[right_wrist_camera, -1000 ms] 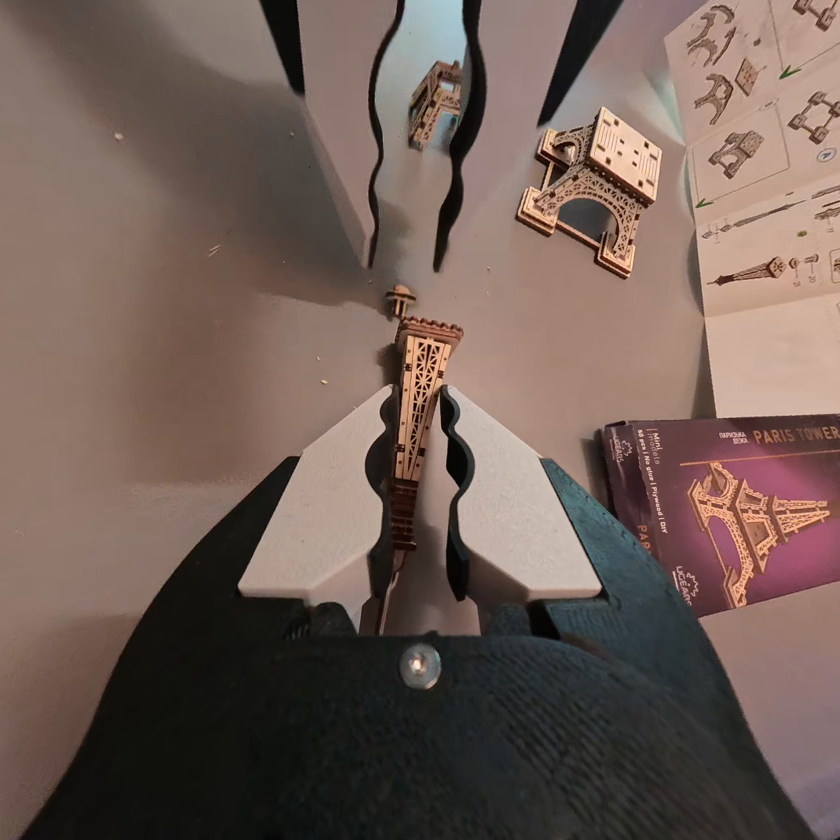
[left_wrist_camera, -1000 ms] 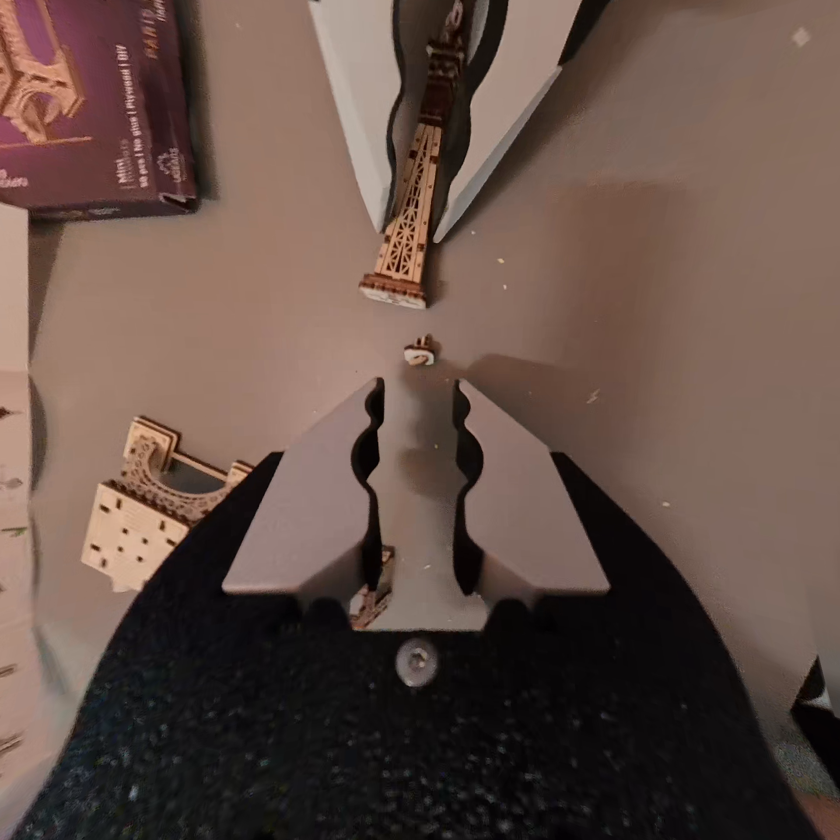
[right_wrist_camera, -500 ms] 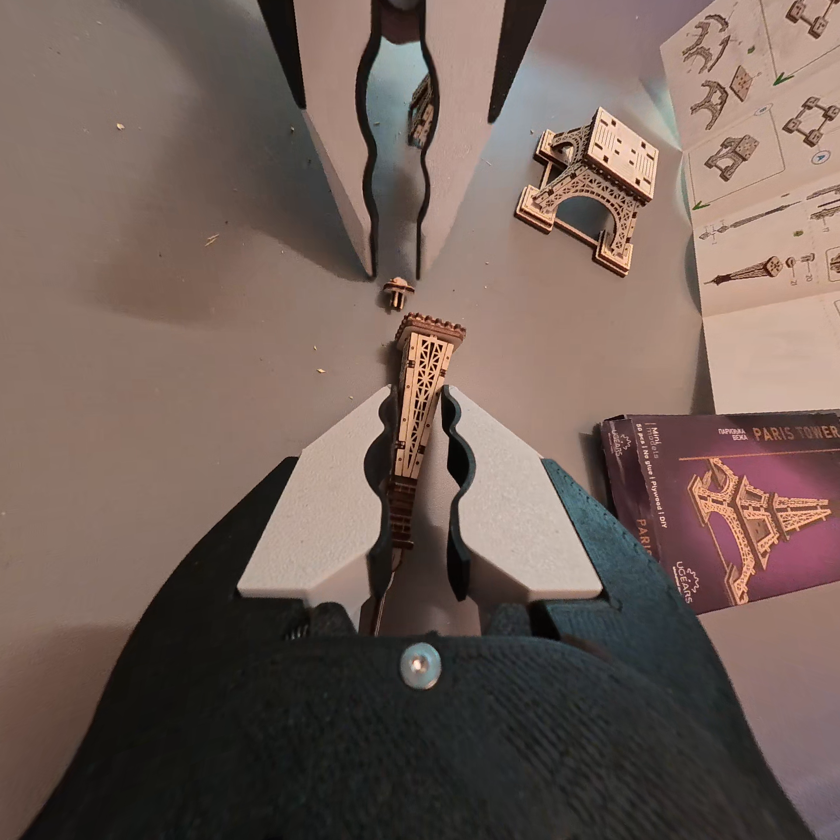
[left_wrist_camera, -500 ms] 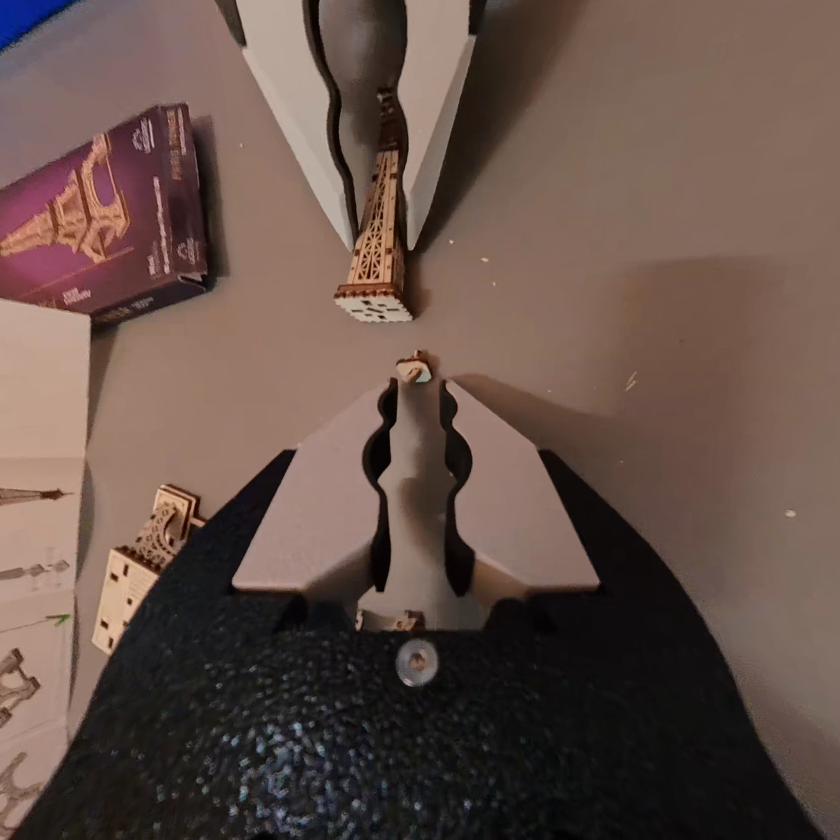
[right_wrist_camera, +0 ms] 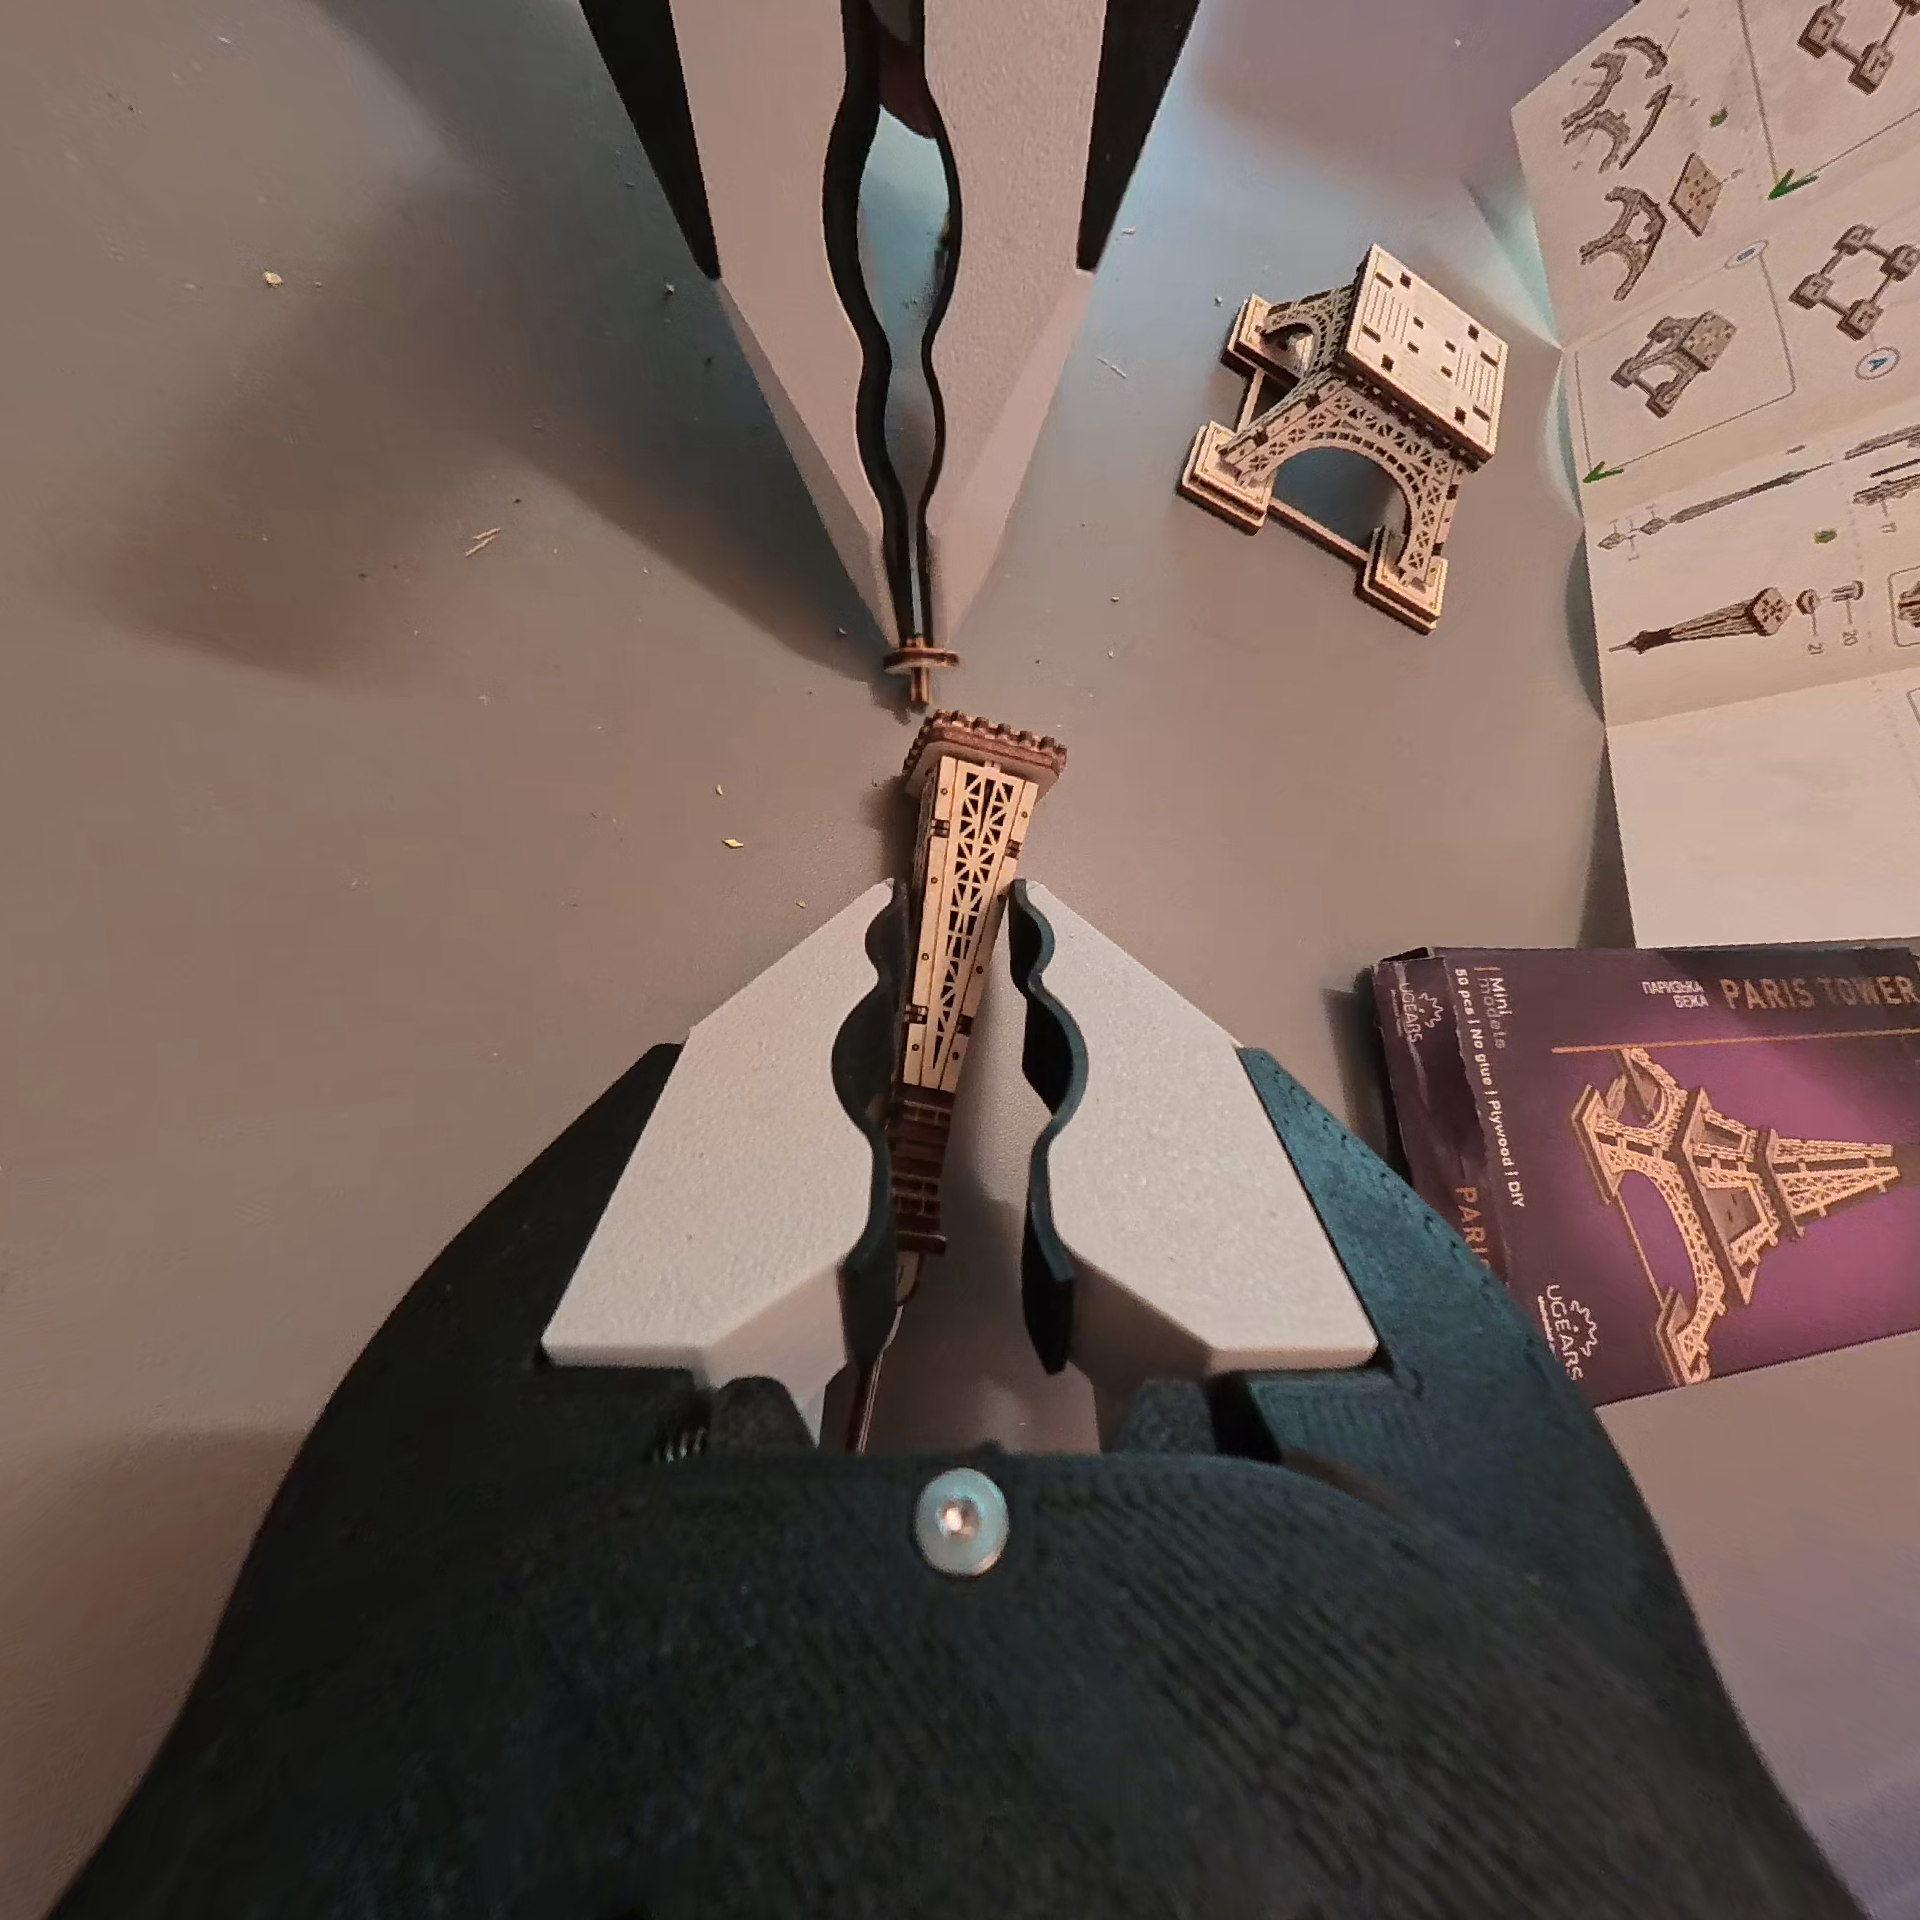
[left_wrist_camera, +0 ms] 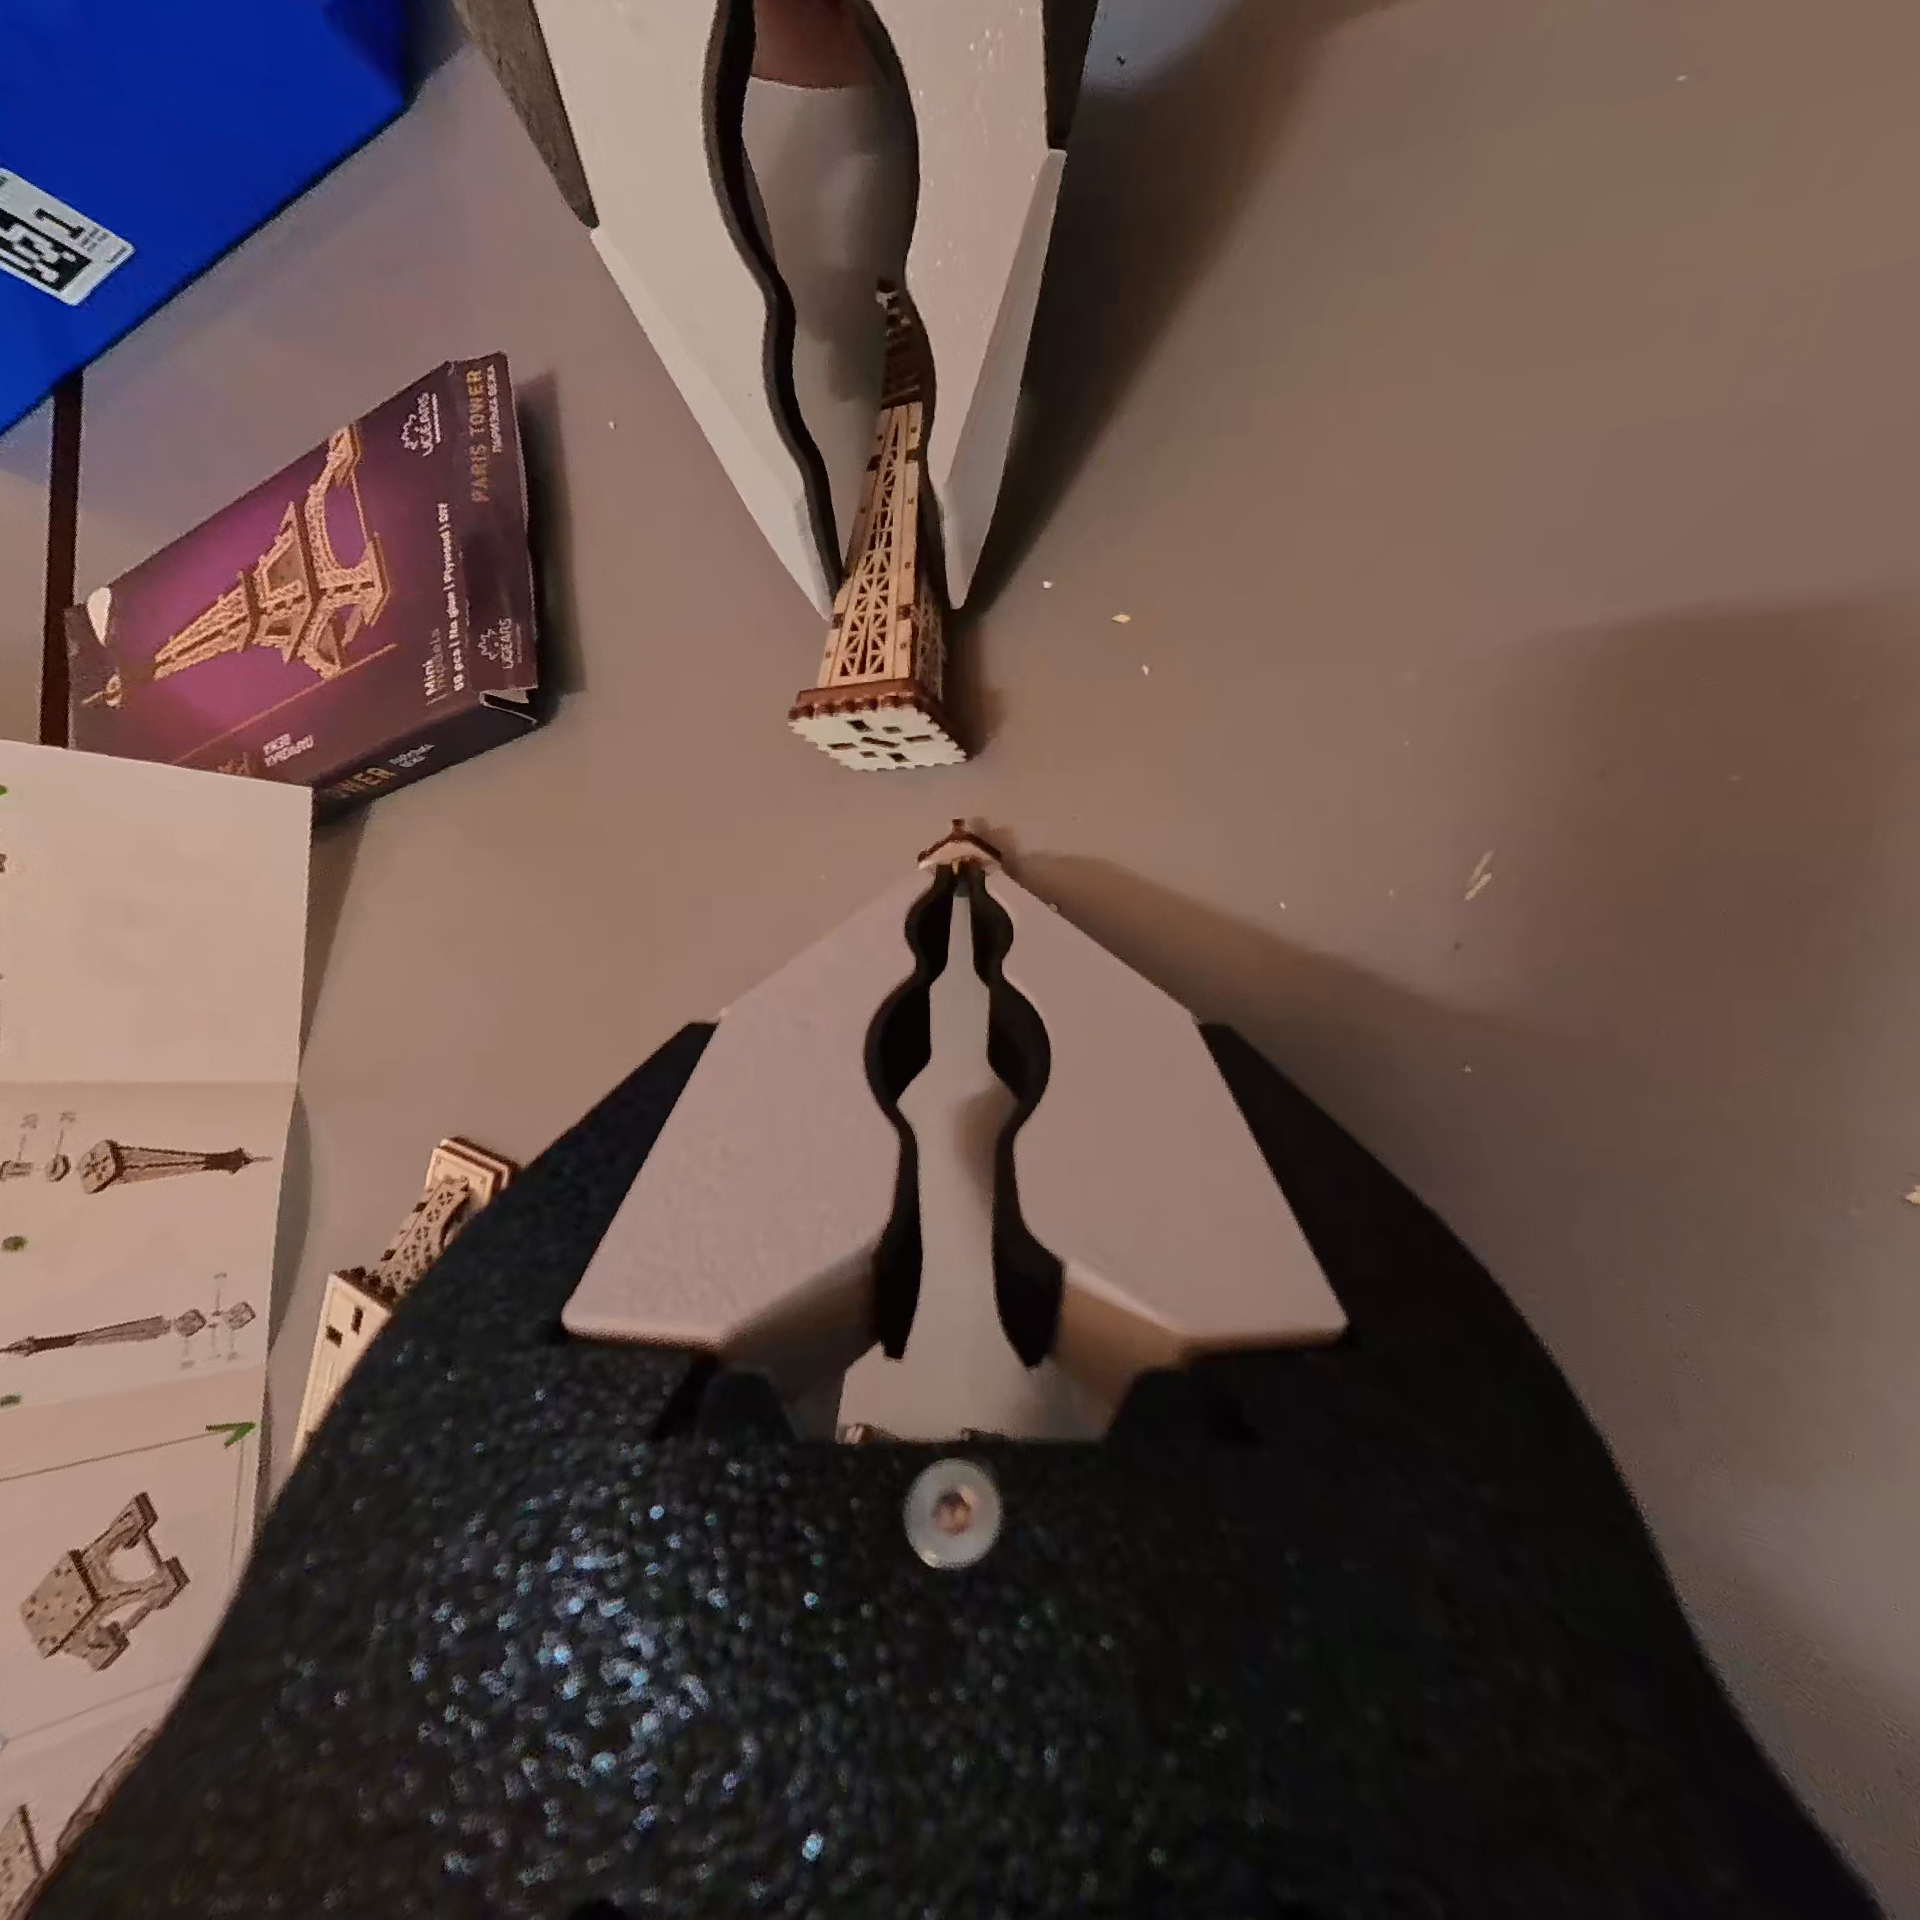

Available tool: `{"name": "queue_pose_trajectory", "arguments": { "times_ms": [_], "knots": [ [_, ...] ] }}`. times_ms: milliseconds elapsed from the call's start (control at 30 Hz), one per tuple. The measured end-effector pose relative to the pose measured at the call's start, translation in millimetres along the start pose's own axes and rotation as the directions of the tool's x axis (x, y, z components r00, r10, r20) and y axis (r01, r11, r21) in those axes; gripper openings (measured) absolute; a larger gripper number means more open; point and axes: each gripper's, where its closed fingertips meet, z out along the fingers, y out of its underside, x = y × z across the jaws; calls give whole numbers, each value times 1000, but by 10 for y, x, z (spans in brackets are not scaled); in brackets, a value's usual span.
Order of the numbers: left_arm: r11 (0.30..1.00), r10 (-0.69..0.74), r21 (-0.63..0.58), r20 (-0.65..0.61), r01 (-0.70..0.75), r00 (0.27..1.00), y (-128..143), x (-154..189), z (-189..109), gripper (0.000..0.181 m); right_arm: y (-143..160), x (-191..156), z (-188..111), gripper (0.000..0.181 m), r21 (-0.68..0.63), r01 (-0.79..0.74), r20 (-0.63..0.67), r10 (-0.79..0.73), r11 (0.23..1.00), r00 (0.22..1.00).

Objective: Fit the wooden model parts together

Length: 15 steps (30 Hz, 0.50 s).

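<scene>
Two wooden pieces face each other across a small gap: the tapering tower spire (right_wrist_camera: pixel 971 935), lying on the grey table (left_wrist_camera: pixel 1455 520) with its wide crenellated end forward, and a tiny disc-and-peg connector (left_wrist_camera: pixel 958 854) just beyond that end. The right gripper (right_wrist_camera: pixel 951 899) has its fingers closed lightly around the spire's narrowing shaft, gripping it with the wide end sticking out past the fingertips. The left gripper (left_wrist_camera: pixel 961 883), which a second ago stood open short of the connector, has since advanced and closed, so its tips now pinch the little piece; from the right wrist view the connector (right_wrist_camera: pixel 920 660) sits right at those closed tips. That pinch likely means the pick-up is done and the next step is to line the peg up with the slots in the spire's end face and press it in.

Off to the side stand the arched tower base (right_wrist_camera: pixel 1361 436), apart from both grippers, the fold-out instruction sheet (right_wrist_camera: pixel 1766 468), the purple kit box (right_wrist_camera: pixel 1662 1164) and a blue box (left_wrist_camera: pixel 156 187) at the table's far corner. Small wood crumbs dot the table.
</scene>
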Motion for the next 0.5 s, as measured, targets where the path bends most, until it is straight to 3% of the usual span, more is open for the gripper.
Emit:
{"name": "queue_pose_trajectory", "arguments": {
  "times_ms": [33, 500],
  "knots": [
    [1000, -6, 1, 1, 6, 1000, 3, 0, -1, 0, 0, 0, 0, 17, 1, 1, 0, -1, 1000, 1000],
    [998, -15, 66, 76, 10, 997, -60, 0, -76, 0, -13, 10, 23, 17, 9, 33, -15, -33, 999, 999]
  ]
}}
